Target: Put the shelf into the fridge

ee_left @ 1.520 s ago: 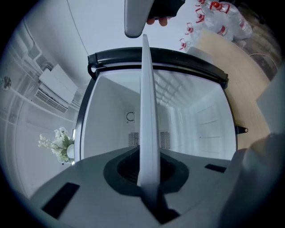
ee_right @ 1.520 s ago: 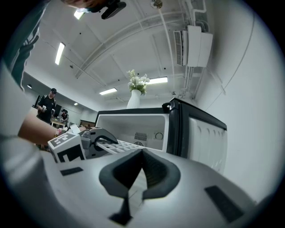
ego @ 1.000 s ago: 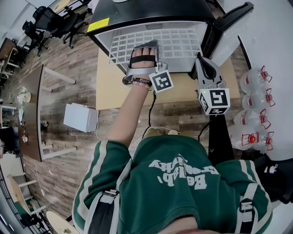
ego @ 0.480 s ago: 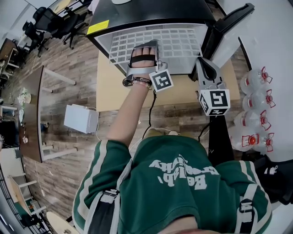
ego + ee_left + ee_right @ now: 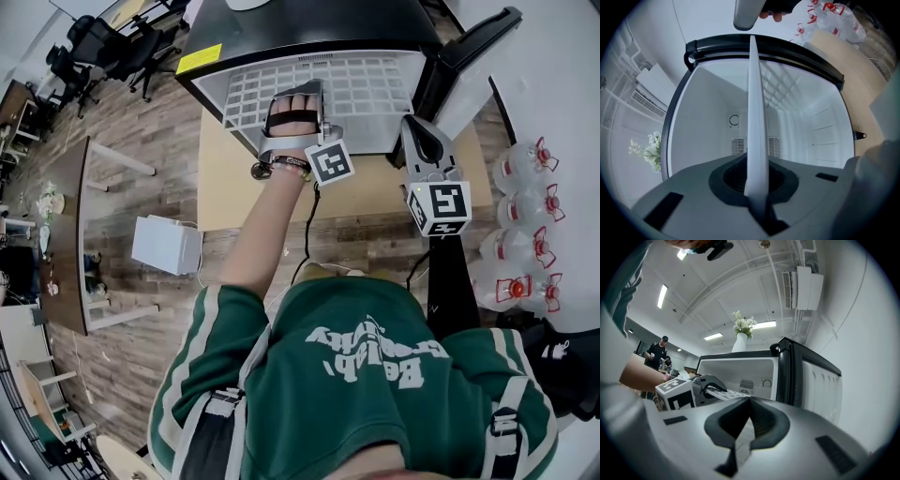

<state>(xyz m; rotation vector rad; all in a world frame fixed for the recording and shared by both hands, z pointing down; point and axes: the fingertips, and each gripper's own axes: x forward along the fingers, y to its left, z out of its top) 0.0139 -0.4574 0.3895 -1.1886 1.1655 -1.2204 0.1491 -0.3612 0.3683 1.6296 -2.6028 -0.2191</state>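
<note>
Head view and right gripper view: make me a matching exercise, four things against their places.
1. white wire grid shelf
2. clear plastic bottles with red caps
3. small white box
4. white vase of flowers

A. on the wooden floor, at the left
B. on top of the black fridge
C. at the far right edge
D. at the fridge's open front

Pairs: 1-D, 2-C, 3-A, 4-B

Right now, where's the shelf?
Head view, top centre: the shelf lies level, partly inside the open fridge, its front edge clamped in the left hand-held gripper, with the right hand-held gripper at its right front corner.
</note>
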